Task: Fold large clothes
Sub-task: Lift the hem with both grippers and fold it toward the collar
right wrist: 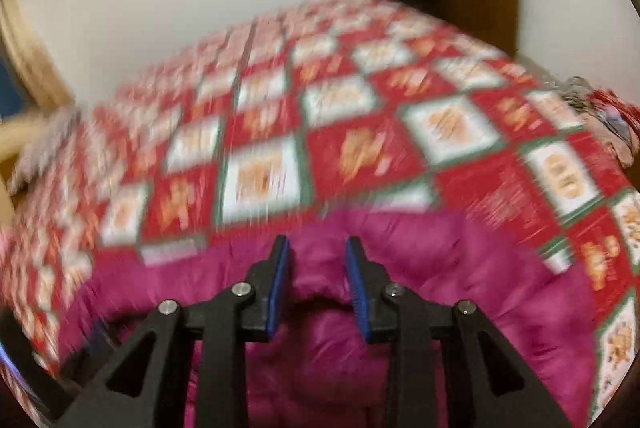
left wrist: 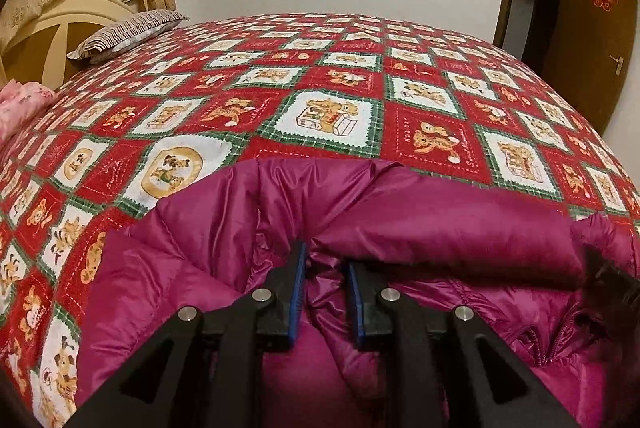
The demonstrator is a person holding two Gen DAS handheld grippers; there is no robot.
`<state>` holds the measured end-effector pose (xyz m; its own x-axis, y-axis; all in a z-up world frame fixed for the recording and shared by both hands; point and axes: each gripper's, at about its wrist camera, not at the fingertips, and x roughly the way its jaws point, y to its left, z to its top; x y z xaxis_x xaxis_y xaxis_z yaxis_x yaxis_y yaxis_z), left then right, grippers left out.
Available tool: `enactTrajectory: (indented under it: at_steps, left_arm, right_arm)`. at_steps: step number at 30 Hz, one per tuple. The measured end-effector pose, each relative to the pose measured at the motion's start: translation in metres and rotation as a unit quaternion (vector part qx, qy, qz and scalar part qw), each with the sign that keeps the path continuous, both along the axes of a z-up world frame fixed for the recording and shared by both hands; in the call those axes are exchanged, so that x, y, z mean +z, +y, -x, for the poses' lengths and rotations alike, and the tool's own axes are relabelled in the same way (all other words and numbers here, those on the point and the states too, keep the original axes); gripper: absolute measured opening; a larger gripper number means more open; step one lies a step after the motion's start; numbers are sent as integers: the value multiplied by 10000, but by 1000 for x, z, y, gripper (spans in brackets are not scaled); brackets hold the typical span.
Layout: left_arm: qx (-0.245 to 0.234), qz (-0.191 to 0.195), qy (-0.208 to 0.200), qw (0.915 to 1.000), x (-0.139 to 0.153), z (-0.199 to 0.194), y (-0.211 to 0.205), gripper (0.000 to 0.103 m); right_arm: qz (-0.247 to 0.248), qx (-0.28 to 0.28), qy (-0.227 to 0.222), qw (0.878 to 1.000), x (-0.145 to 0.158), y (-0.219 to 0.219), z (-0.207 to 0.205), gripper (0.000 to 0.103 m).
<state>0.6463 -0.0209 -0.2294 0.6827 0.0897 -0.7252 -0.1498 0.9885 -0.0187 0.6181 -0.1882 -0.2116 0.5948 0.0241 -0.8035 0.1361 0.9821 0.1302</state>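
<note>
Jacket [left wrist: 400, 220] pinched by left gripper [left wrist: 326, 260]; right gripper [right wrist: 316, 252] spread above it.

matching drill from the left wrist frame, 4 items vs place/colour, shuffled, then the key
Items:
1. down jacket
2. striped pillow
3. door
4. quilt

Descriptions:
A. brown, far right, with a red paper decoration on it
B. red and white squares with teddy bears, covering the bed
C. magenta, shiny, bunched right at the left gripper
D. at the far left of the bed, near the headboard

Pairs: 1-C, 2-D, 3-A, 4-B
</note>
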Motion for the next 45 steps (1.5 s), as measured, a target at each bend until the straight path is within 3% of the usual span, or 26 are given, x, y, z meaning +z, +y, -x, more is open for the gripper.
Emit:
enactTrajectory:
  at_steps: [2, 5, 7, 10, 11, 13, 15, 17, 19, 21, 23, 24, 26, 28, 34, 36, 38, 41, 45]
  left_arm:
    - [-14, 13, 14, 10000, 1, -1, 0, 22]
    - [-191, 165, 77, 9997, 4, 4, 3, 27]
    - [-565, -39, 150, 9983, 15, 15, 0, 28]
    - [-709, -320, -183, 9968, 43, 32, -3, 33]
    - [-745, -251, -274, 9965, 52, 34, -4, 37]
    - [-817, -61, -461, 9956, 75, 29, -10, 68]
    - [-752, -140, -676, 9948, 90, 20, -21, 77]
    - [-711, -314, -836, 9935, 95, 8, -34, 78]
    - [-853, -577, -742, 9919, 85, -7, -50, 79]
    - [-857, -997, -407, 9905, 54, -24, -65, 79]
    - [-830, -1160, 103, 9897, 19, -34, -68, 79]
    - [-810, -1023, 389, 9907, 3, -39, -63, 79]
    - [-688, -642, 305, 9951, 2, -39, -49, 81]
    - [-686, -558, 342, 9955, -2, -41, -45, 83]
    - [-671, -662, 247, 9952, -1, -39, -49, 83]
    - [-668, -665, 237, 9953, 0, -36, -51, 83]
    - [-671, -670, 241, 9952, 0, -36, -50, 83]
    - [-674, -662, 237, 9952, 0, -37, -51, 83]
    - [-669, -658, 250, 9953, 0, -40, -51, 83]
  right_arm:
    - [229, 96, -291, 9993, -2, 5, 9, 32]
    - [683, 89, -263, 9973, -4, 15, 9, 32]
    - [1090, 113, -271, 9936, -5, 26, 10, 33]
    - [1043, 98, -330, 9939, -6, 22, 11, 33]
    - [947, 94, -361, 9948, -6, 19, 12, 33]
    - [809, 82, -400, 9959, -6, 16, 13, 33]
    - [800, 81, -409, 9959, -5, 17, 10, 33]
    - [792, 81, -413, 9960, -5, 16, 10, 33]
    - [787, 83, -411, 9960, -5, 17, 11, 33]
    - [754, 83, -426, 9962, -4, 17, 10, 33]
    - [682, 79, -448, 9966, -4, 15, 11, 33]
    - [650, 79, -461, 9968, -3, 15, 12, 33]
    - [582, 84, -487, 9971, -3, 13, 12, 33]
    - [604, 86, -473, 9970, -3, 14, 11, 33]
    - [542, -4, -370, 9978, 10, 10, 16, 31]
    - [545, -67, -556, 9969, 25, 6, 24, 31]
    - [842, -158, -595, 9945, 33, 2, 24, 31]
    - [944, -141, 71, 9954, 1, -10, 11, 32]
    - [720, -128, -205, 9971, -4, -17, 16, 34]
